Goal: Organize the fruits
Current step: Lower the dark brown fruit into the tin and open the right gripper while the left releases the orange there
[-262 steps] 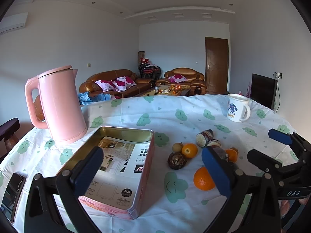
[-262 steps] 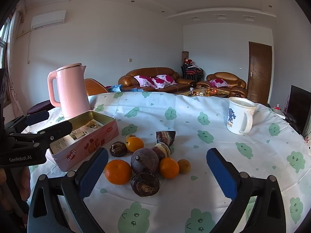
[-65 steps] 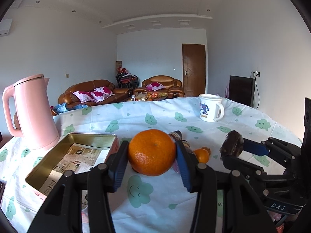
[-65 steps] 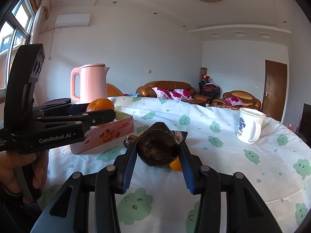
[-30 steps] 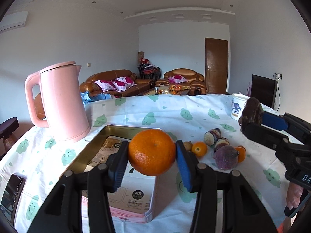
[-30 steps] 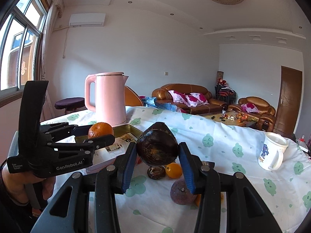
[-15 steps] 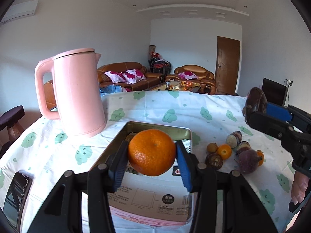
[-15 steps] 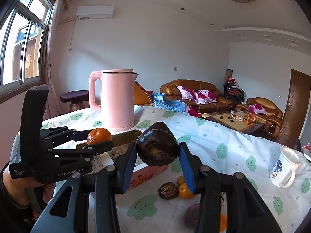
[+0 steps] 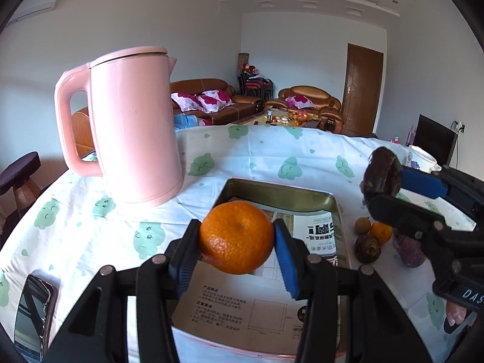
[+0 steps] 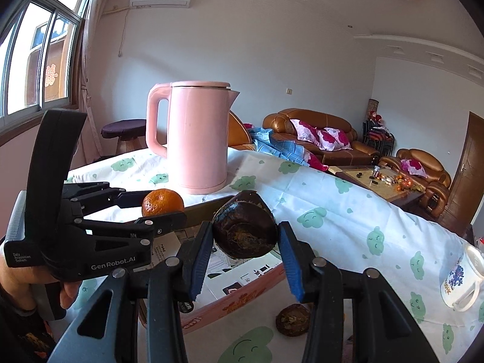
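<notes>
My left gripper (image 9: 237, 240) is shut on an orange mandarin (image 9: 236, 237) and holds it above the near part of the open metal tin (image 9: 281, 195), which is lined with printed paper. My right gripper (image 10: 245, 242) is shut on a dark brown wrinkled fruit (image 10: 244, 234) and holds it above the tin's pink side (image 10: 242, 299). In the left wrist view that dark fruit (image 9: 381, 171) hangs over the tin's right edge. In the right wrist view the mandarin (image 10: 162, 202) sits in the left gripper at the left.
A pink kettle (image 9: 133, 127) stands left of the tin. Several loose fruits (image 9: 373, 237) lie on the cloth right of the tin. A white mug (image 10: 462, 278) stands at the right. A phone (image 9: 33, 308) lies at the near left.
Both grippers have moved left toward the tin with their fruits still held. The kettle and tin now look closer, and the loose fruits have shifted to the right of the view.
</notes>
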